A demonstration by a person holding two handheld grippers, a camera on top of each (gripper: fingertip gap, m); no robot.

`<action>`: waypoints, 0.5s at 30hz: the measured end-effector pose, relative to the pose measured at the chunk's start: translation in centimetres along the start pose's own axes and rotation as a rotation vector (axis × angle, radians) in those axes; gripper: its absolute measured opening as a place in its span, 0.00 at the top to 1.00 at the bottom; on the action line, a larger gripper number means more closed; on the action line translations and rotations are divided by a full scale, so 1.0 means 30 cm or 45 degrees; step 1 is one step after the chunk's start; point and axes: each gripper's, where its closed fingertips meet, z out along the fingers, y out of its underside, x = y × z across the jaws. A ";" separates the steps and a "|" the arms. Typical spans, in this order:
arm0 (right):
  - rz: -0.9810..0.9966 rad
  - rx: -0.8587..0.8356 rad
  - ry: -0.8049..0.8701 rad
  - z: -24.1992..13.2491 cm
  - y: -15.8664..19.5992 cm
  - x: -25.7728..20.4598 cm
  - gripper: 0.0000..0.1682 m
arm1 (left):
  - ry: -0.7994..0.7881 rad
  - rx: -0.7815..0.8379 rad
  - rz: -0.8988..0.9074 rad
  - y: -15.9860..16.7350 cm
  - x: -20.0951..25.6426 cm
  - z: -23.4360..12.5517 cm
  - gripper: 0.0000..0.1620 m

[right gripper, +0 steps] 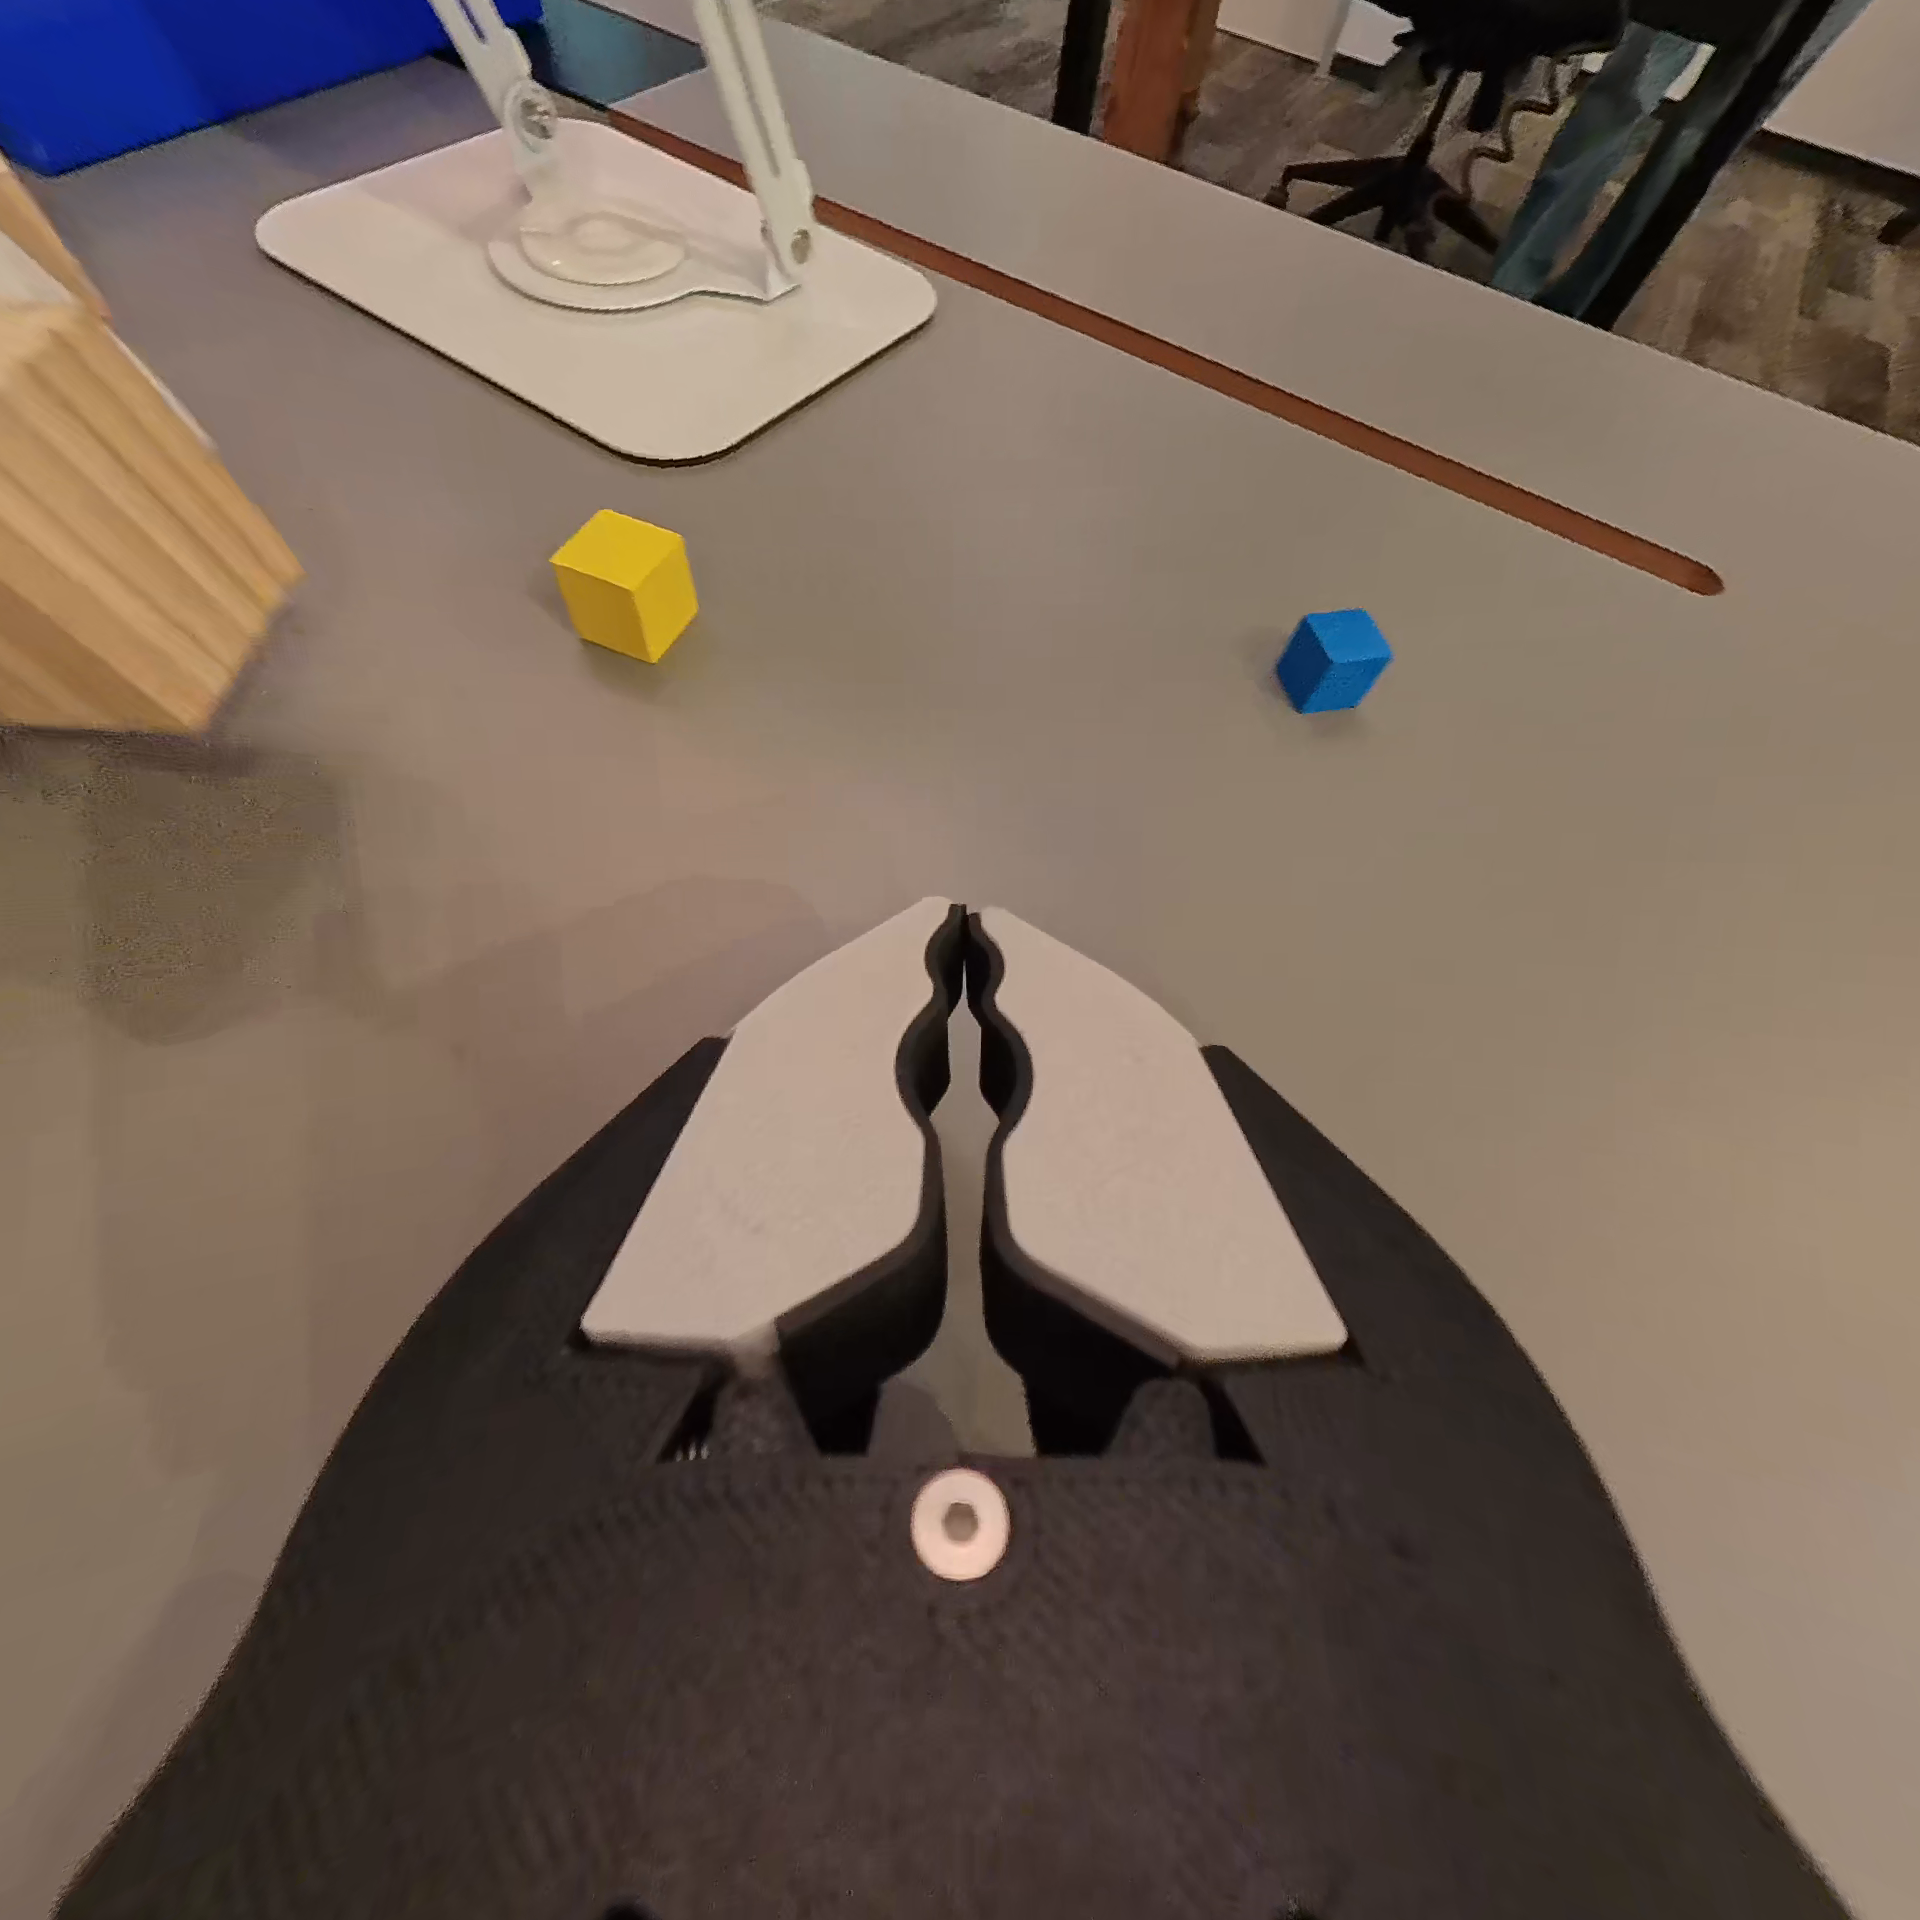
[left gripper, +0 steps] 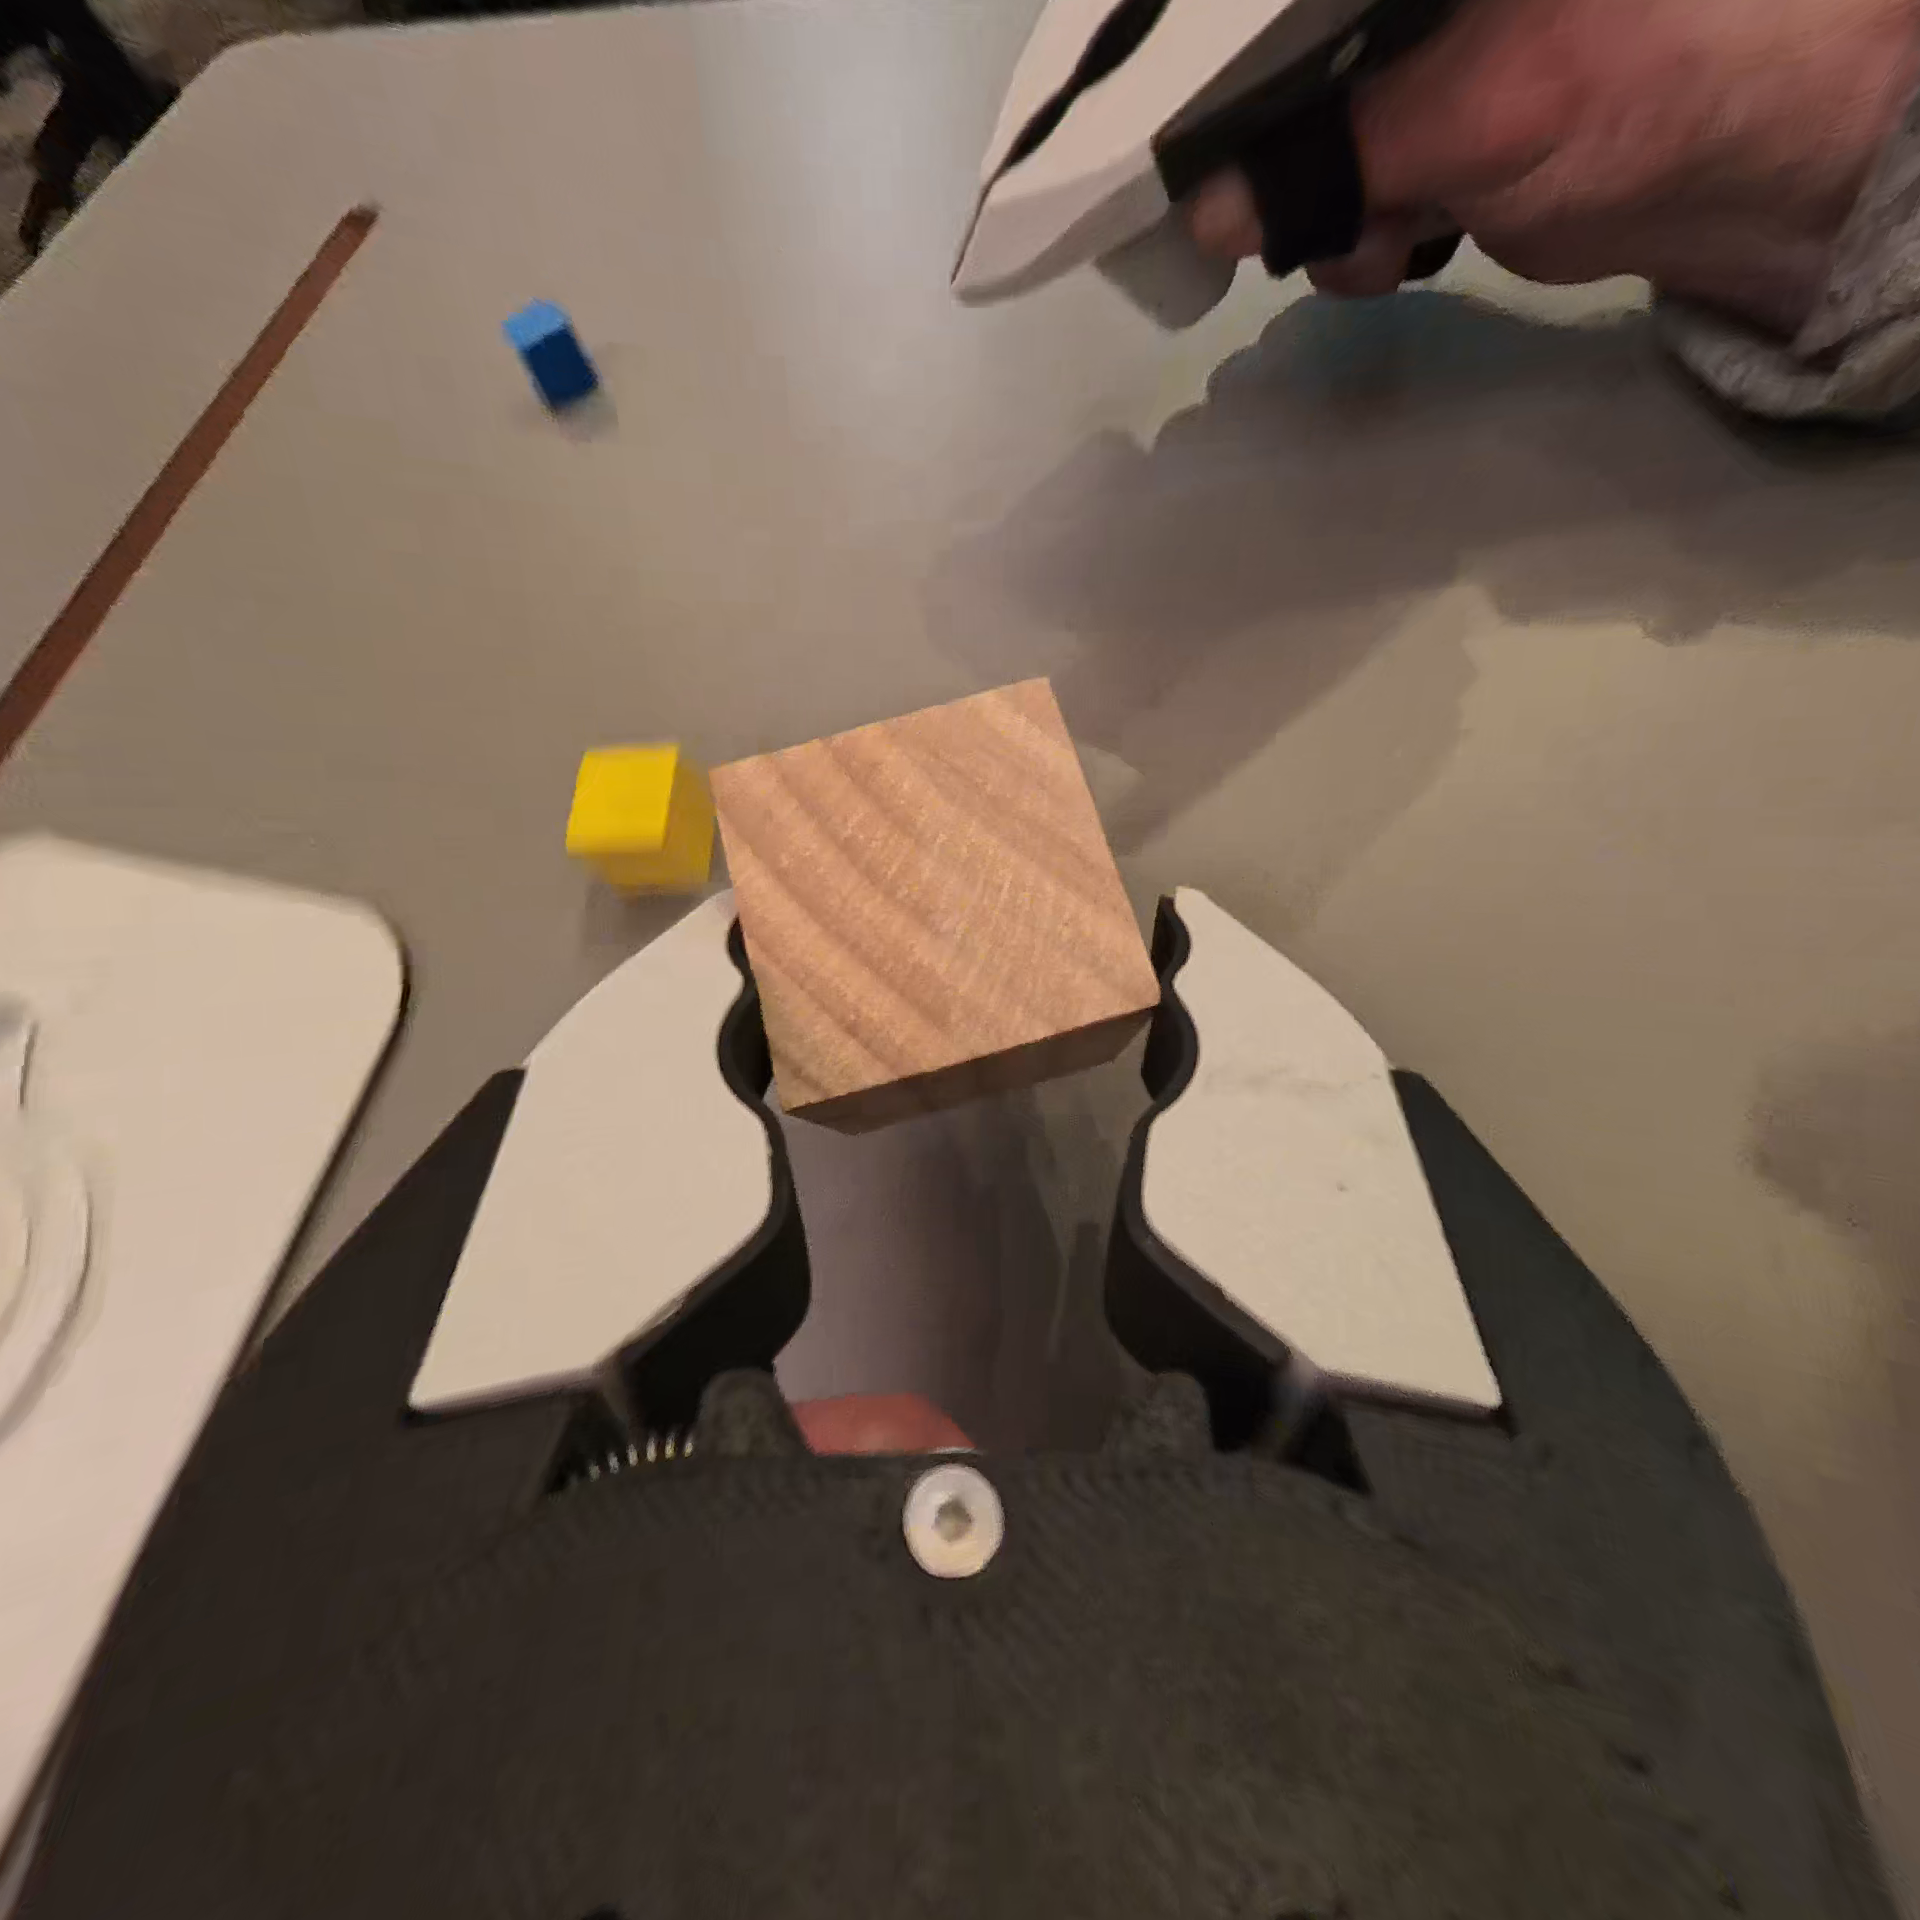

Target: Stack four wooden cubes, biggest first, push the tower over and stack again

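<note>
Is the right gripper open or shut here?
Shut. The right gripper has its grey fingertips meeting with nothing between them, above the grey table.

Left wrist view: motion blur throughout. The natural wood cube (left gripper: 930, 899) hides part of the yellow cube (left gripper: 636, 816); contact between the two cannot be judged. Whether the wood cube is gripped or only framed by the left gripper (left gripper: 951, 935) cannot be told. The right gripper (left gripper: 1049, 177) is cut by the top edge. Right wrist view: a large wooden block (right gripper: 114, 540) is cropped at the left edge and blurred. The white stand (right gripper: 623, 312) is cut off above.
</note>
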 end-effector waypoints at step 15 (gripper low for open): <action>0.120 0.079 0.032 -0.066 0.009 0.106 1.00 | 0.140 -0.116 0.008 -0.201 0.050 0.479 0.56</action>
